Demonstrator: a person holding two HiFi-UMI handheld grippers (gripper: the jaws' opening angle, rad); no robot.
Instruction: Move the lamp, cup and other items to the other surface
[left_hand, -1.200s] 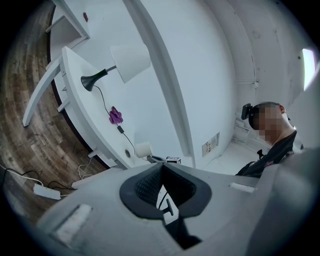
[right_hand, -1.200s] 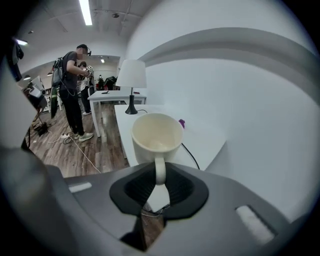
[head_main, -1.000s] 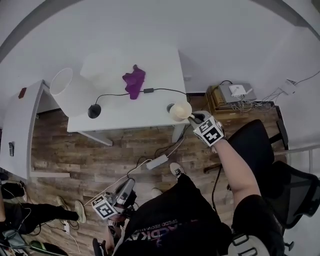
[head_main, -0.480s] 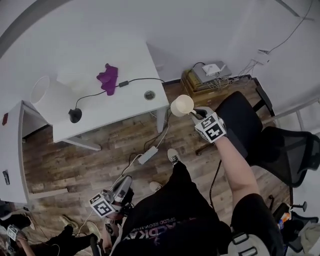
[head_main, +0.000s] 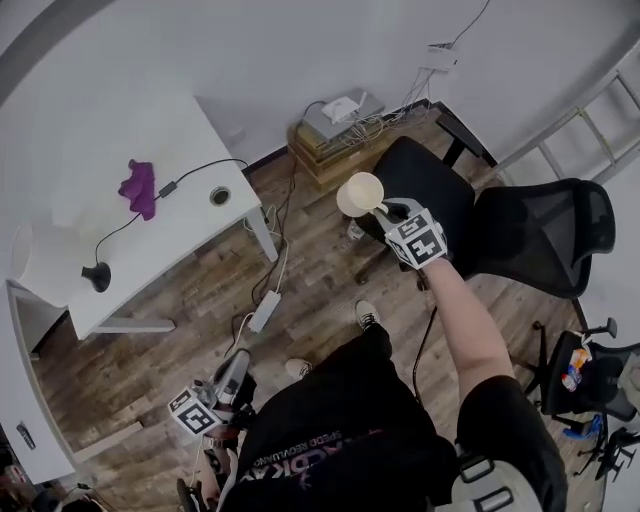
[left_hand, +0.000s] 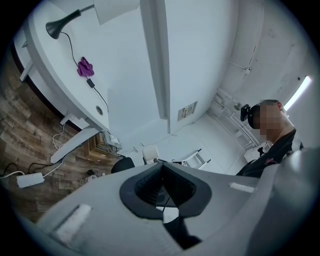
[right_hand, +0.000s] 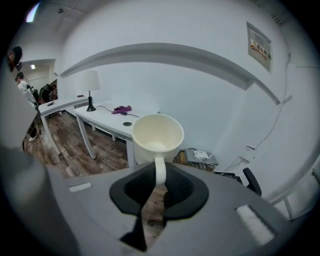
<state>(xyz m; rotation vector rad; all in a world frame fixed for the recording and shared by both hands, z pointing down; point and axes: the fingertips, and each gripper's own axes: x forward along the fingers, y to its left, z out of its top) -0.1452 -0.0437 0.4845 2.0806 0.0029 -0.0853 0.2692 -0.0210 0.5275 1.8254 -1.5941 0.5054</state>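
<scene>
head view: right gripper (head_main: 388, 211) is out in front, above the wood floor (head_main: 320, 290) and just beside the black office chair (head_main: 432, 190), clamped on the handle of the cream cup (head_main: 360, 193). cup is in the air, mouth tilted toward the camera, well apart from the white table (head_main: 70, 150). on the table: lamp (head_main: 45, 262) at the left end, purple item (head_main: 139, 187) near the middle, lamp cord running past it. left gripper (head_main: 233, 366) is low beside the person's leg, holding nothing.

left gripper view: left gripper (left_hand: 161, 166) has its jaws together, nothing between the pads. table (left_hand: 47, 75) is off to the upper left with the lamp (left_hand: 62, 24) and purple item (left_hand: 85, 66) on it.

right gripper view: right gripper (right_hand: 158, 176) has its jaws narrow, pinching the cup's handle. cup (right_hand: 157, 136) sits upright just past the tips, looks empty. table (right_hand: 102, 120) is behind it to the left, well apart, carrying the lamp (right_hand: 90, 86) and purple item (right_hand: 121, 109).
</scene>
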